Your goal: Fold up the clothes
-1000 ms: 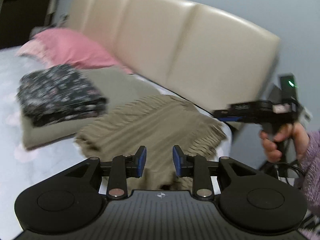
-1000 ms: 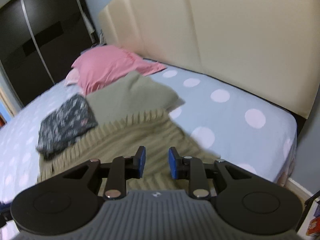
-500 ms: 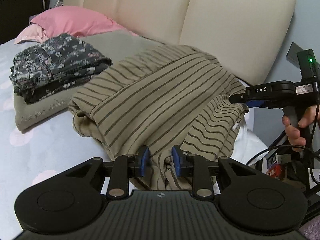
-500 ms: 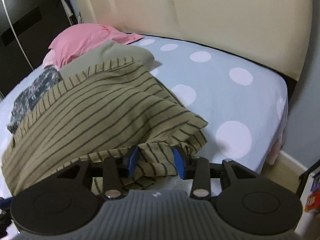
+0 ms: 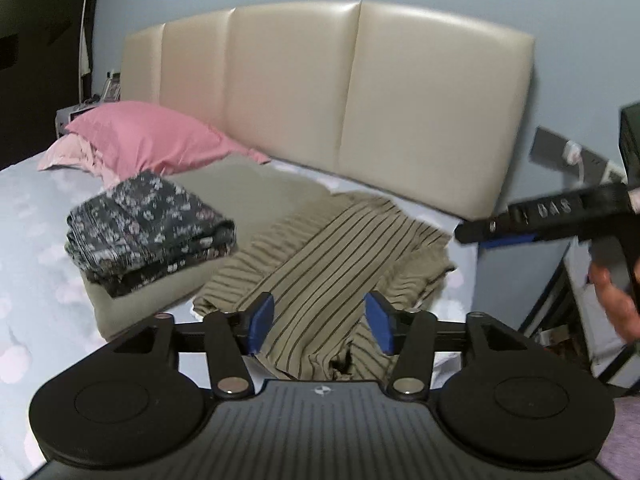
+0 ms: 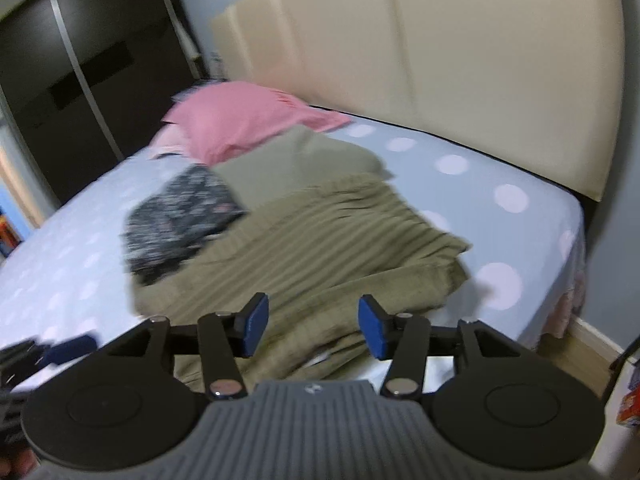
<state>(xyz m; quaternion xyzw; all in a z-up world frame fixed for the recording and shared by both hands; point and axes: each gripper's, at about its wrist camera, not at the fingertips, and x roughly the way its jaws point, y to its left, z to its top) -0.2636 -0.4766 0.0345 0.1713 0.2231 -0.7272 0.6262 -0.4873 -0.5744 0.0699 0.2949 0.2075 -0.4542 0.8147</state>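
Your left gripper has its jaws opening with nothing pinched between the blue pads; the striped garment shows in the gap but lies below and beyond them. Your right gripper is the same: jaws opening, pads clear, the olive cloth spread under and ahead of it.

The near edge of the garment bunches right at the mattress edge, just under both tools, and its folds there are partly hidden behind the gripper bodies. On your right the bed ends close by, its corner dropping to the floor beside the wall, so room that way is tight. On the left the spotted sheet runs open and bare.

The right wrist view is blurred, and the stripes barely read there. In the left wrist view your other tool and hand are cut off at the right border.

Farther on, a folded floral garment sits on a plain olive piece, touching the striped one's left side. Beyond lie the pink pillow and the cream headboard.
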